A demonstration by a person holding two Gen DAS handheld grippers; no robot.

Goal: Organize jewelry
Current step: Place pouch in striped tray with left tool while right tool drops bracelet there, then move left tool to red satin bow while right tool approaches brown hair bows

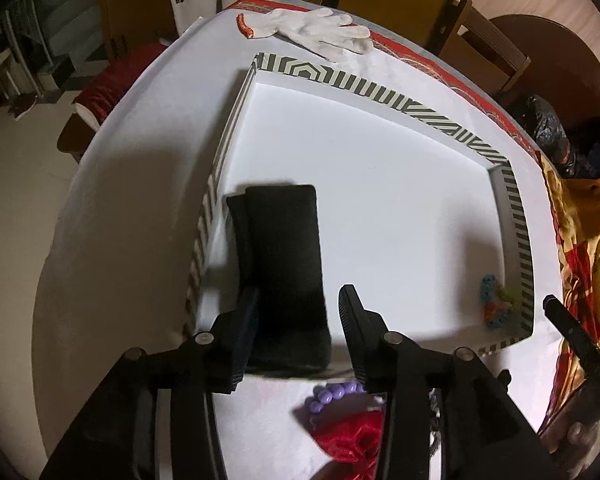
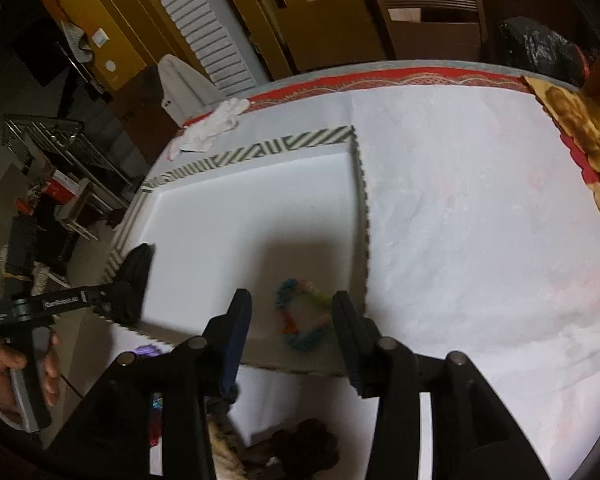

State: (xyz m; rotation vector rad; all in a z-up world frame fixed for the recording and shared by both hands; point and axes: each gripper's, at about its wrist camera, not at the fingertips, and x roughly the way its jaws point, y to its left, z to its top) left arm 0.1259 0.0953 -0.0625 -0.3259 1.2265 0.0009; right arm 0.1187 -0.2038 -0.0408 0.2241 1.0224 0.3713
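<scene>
Left tongs [image 1: 298,316] spread over black pouch [image 1: 280,256], striped tray [image 1: 516,200], multicolored bracelet [image 1: 496,300]

Dim room; wooden chair [image 2: 432,20], louvred door [image 2: 196,28], perhaps tiled floor [image 1: 16,184].

One striped-rim tray [image 1: 380,98] sits on the table. Inside it: one black pouch [image 1: 284,264] at the near left and one multicoloured beaded bracelet [image 2: 300,320] at the near right. Nearer than the tray lie one purple bead bracelet [image 1: 334,394] and one red fabric piece [image 1: 352,436], perhaps a pouch. One white glove [image 1: 320,32] lies far.
</scene>
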